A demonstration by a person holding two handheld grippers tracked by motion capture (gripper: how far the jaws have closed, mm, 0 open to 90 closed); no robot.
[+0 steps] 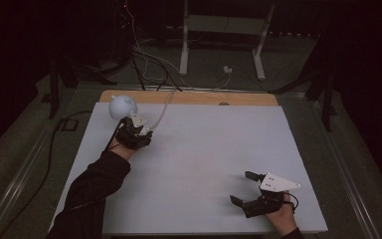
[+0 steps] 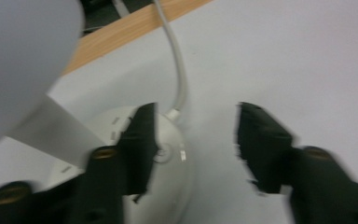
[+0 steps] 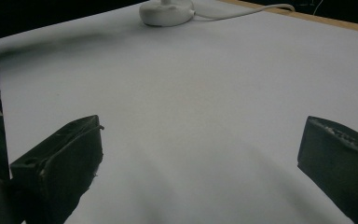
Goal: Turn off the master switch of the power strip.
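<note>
This looks like a lab or recording room: a counter (image 1: 199, 164) covered in plain white sheet stands on grey carpet (image 1: 25, 144) with dark surroundings on every side. Loose cables (image 1: 149, 64) trail over the floor behind it, beside the white legs of a frame (image 1: 184, 45). A person works at the counter with a gripper (image 1: 248, 188) carrying its own camera

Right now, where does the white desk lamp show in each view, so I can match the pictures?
High view: the lamp stands at the table's far left corner, its round head just beyond the left gripper.
Left gripper view: its round base lies under the open jaws, the head at upper left.
Right gripper view: its base sits at the top edge.
Shared landmark: the lamp's white cable.
</note>
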